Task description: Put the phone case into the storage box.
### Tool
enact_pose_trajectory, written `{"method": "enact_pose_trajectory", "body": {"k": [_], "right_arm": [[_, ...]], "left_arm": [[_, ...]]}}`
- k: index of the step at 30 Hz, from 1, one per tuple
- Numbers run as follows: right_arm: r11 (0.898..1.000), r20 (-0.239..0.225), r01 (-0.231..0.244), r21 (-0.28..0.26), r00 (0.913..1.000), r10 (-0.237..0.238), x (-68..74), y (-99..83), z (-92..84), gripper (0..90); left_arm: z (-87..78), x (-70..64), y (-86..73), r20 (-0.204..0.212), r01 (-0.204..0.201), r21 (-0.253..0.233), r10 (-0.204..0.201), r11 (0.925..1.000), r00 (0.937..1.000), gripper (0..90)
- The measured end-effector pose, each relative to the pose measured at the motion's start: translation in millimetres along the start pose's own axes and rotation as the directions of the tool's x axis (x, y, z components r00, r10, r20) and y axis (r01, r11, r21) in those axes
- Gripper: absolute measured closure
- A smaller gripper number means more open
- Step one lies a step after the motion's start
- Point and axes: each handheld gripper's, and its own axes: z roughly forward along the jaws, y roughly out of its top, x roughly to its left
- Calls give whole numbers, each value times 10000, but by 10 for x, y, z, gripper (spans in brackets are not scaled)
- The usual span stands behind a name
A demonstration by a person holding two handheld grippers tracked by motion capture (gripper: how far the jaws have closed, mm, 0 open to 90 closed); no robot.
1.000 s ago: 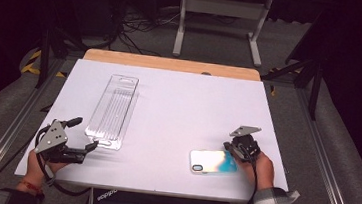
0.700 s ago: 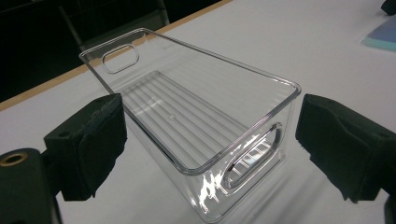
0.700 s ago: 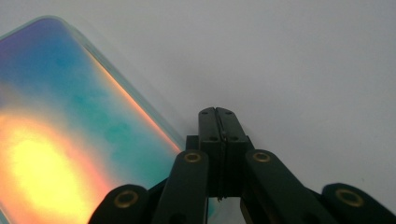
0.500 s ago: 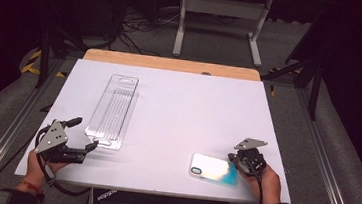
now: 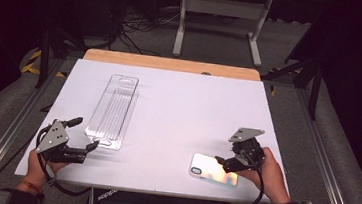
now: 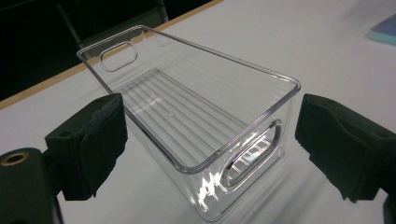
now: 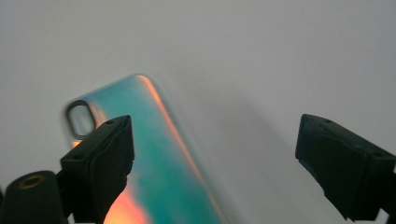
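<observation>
the phone case lies flat on the white tabletop, iridescent side up, its camera cutout at the end away from the right hand-held gripper. in the high view the case sits just beside that hand-held gripper's tips, on their left, with its near end under them. in the right gripper view the case shows teal and orange, blurred, running up from below the left jaw; the right jaw stands well apart from it over bare tabletop. the right hand-held gripper's jaws have just been opening and now stand wide, their pads pressing on nothing, the case below them rather than held.

the clear bin lies farther off, across the tabletop from the right hand-held gripper and just ahead of the left hand-held gripper. in the left gripper view the bin is long, ribbed on its floor, with an oval handle slot at each end; its near end stands between the two jaws, which are wide apart and touch neither wall. the left hand rests at the tabletop's near edge.
</observation>
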Motion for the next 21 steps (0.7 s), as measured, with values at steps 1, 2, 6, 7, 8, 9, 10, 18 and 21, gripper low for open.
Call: {"method": "enact_pose_trajectory", "body": {"k": [1,2,6,7,8,9,10,18,21], "right_arm": [[9992,-288,328,209,9991,-321,61,59,46,85],[9971,-472,610,458,9972,-588,108,104,84,76],[9780,-1187,1629,1302,9819,-1477,282,246,247,102],[9706,-1381,1839,1555,9769,-1630,316,281,294,108],[9661,-1482,1947,1697,9742,-1703,337,311,331,107],[9612,-1596,2078,1813,9707,-1798,348,332,354,108],[9560,-1673,2181,1961,9681,-1866,364,361,389,109],[9146,-2685,2978,2736,9367,-2247,462,404,551,109],[9066,-2804,3030,2939,9340,-2213,460,393,607,106]], "left_arm": [[0,-3,-1,12,15,-4,-15,10000,10000,100],[1,-6,-3,37,40,8,-40,10000,10000,100],[0,-1,-5,29,2,6,-2,10000,10000,100],[0,3,-5,20,-25,-9,25,10000,10000,100],[1,3,-6,39,-6,7,6,10000,10000,100],[2,4,-6,37,-14,12,14,10000,10000,100],[4,1,-8,68,44,11,-44,10000,10000,100],[6,1,-11,87,35,73,-35,10000,10000,100],[8,1,-10,76,7,69,-8,10000,10000,101]]}}
